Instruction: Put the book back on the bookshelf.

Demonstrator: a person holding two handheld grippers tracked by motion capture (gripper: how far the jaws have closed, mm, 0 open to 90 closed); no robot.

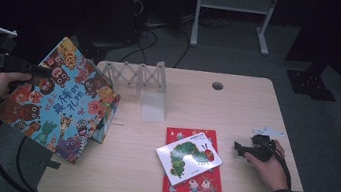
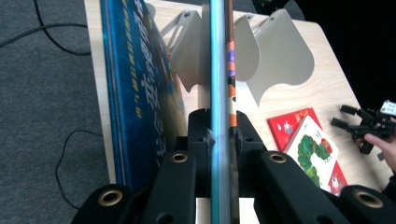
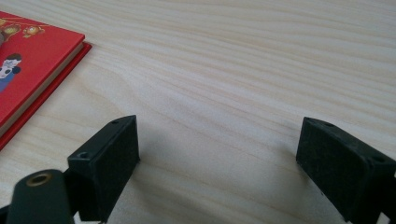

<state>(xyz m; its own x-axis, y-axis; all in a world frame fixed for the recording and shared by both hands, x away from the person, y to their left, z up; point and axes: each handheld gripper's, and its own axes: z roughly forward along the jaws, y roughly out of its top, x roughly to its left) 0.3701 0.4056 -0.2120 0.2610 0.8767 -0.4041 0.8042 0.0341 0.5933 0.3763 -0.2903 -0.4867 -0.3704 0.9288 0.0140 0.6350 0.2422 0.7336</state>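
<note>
Clamping the cover of the blue animal picture book [image 1: 59, 98], the left gripper [image 1: 35, 71] held its jaws pressed tight on that thin board, as the left gripper view showed edge-on. The book stood tilted and open at the left edge of the wooden table [image 1: 238, 105], just left of the white folding book rack [image 1: 142, 82]. Right of the rack and nearer the person lay the red book [image 1: 196, 188] with the caterpillar book [image 1: 189, 157] on top of it. Farther right again, the right gripper [image 1: 240, 149] rested on the table, jaws spread wide with nothing between them.
</note>
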